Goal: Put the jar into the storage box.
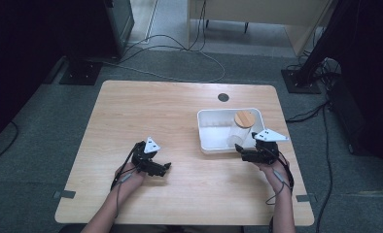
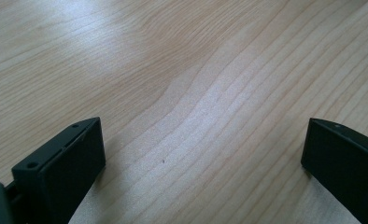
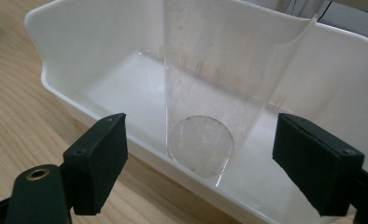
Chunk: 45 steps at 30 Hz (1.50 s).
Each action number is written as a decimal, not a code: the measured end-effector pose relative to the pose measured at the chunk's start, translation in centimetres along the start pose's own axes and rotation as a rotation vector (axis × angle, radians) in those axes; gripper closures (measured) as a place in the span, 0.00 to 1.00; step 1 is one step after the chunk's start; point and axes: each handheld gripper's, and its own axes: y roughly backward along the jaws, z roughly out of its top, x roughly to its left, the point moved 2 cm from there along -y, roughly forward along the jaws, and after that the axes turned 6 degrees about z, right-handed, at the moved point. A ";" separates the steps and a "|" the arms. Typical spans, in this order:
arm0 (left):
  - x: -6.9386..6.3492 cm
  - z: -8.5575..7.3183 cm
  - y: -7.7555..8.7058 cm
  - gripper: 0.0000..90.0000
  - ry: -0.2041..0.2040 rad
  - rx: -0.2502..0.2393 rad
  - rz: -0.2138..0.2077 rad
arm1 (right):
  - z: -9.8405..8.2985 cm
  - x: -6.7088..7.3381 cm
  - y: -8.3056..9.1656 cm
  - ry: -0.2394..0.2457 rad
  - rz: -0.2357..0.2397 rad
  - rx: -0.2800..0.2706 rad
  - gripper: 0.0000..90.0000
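The clear jar (image 3: pixel 210 88) is cut off at the top in the right gripper view, so its lid isn't seen there; in the high view the round wooden lid (image 1: pixel 244 119) is seen on top. The jar's wall is transparent, cylindrical, w/ faint smudges; the round base is made out through it. The jar is stood upright inside the white plastic bin (image 1: pixel 205 127), at the bin's right end, near its front wall. The bin is rectangular, smooth, glossy, w/ rounded corners and a flared rim; its far corner is cut off by the frame edge in the right gripper view.

The right gripper (image 3: pixel 198 163) is held just in front of the bin; its black, blocky fingers (image 3: pixel 98 158) are spread apart, w/ the jar seen between them but untouched, nothing pinched.

The left gripper (image 2: pixel 203 158) is held well left of the bin, low over the light wood-grain table (image 2: pixel 173 70); its fingers are spread wide, nothing between them. Their lower parts are cut off by the frame.
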 end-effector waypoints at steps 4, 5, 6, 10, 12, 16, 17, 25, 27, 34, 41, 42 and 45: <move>0.0 0.0 0.0 0.00 0.000 0.000 0.000 | 0.0 0.0 0.2 0.007 0.005 0.007 0.20; 0.0 0.0 0.0 0.00 0.000 0.000 0.000 | 0.0 0.0 0.5 0.013 0.009 0.012 0.20; 0.0 0.0 0.0 0.00 0.000 0.000 0.000 | 0.0 0.0 0.5 0.013 0.009 0.012 0.20; 0.0 0.0 0.0 0.00 0.000 0.000 0.000 | -0.1 -0.1 0.8 0.016 0.014 0.022 0.20; 0.0 0.0 0.0 0.00 0.000 0.000 0.000 | -0.2 -0.2 1.1 0.021 0.016 0.032 0.20; 0.0 0.0 0.0 0.00 0.000 0.000 0.000 | -0.4 -0.3 1.6 0.030 0.023 0.048 0.19; 0.0 0.0 0.0 0.00 0.000 0.000 0.000 | -0.4 -0.3 1.6 0.030 0.023 0.048 0.19; 0.0 0.0 0.0 0.00 0.000 0.000 0.000 | -0.8 -0.9 2.0 0.019 0.011 0.054 0.18; 0.0 0.0 0.0 0.00 0.000 0.000 0.000 | -0.9 -0.9 2.0 0.023 0.008 0.059 0.18; 0.0 0.0 0.0 0.00 0.000 0.000 0.000 | -1.5 -1.5 2.7 0.017 0.001 0.079 0.18; 0.0 0.0 0.0 0.00 0.000 0.000 0.000 | -2.3 -2.2 3.1 -0.007 -0.006 0.093 0.18; 0.0 0.0 0.0 0.00 0.000 0.000 0.000 | -2.6 -2.6 3.1 -0.018 -0.008 0.094 0.18; 0.0 0.0 0.0 0.00 0.000 0.000 0.000 | -2.8 -2.8 3.1 -0.027 -0.008 0.095 0.18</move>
